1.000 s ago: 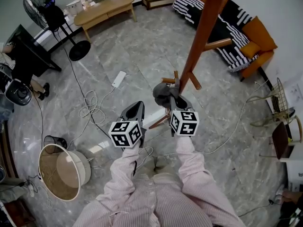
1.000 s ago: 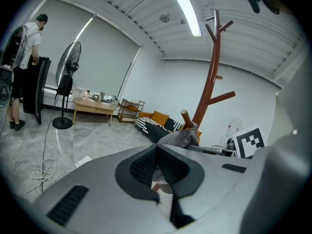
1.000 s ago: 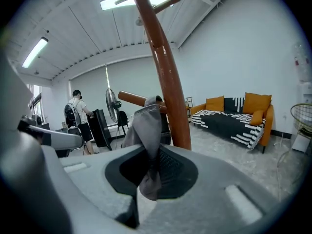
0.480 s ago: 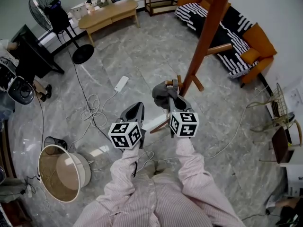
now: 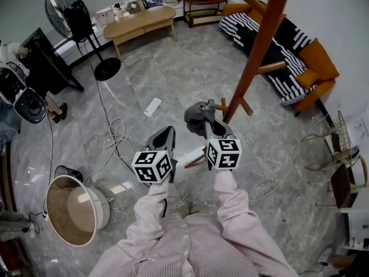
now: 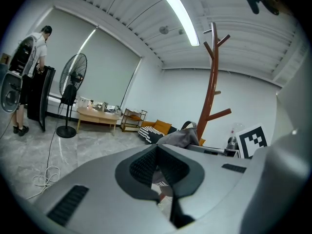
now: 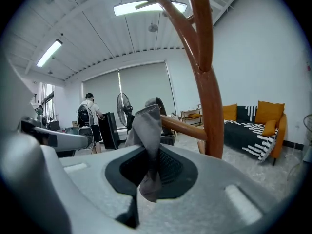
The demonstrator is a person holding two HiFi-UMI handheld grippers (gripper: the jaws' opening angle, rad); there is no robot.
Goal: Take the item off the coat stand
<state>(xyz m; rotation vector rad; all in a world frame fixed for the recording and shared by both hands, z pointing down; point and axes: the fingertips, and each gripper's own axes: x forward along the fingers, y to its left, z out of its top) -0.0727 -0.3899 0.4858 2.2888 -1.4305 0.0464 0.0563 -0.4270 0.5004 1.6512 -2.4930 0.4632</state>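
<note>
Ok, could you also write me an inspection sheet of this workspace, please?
Surface: grey marbled floor.
Job's things: grey cloth draped at a low peg of the brown coat stand.
Clutter: round basket, standing fan.
Grippers: right gripper shut on the cloth; left gripper shut, empty.
Cables: white cables looped on the floor near a power strip.
Surroundings: striped sofa, wooden table, a person standing at left.

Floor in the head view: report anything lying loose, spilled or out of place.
A white power strip and a looped white cable sprawl loose across the floor, toward the view's left of the coat stand. They lie in open walking space, so they look like a trip hazard. Nothing looks spilled or broken.
</note>
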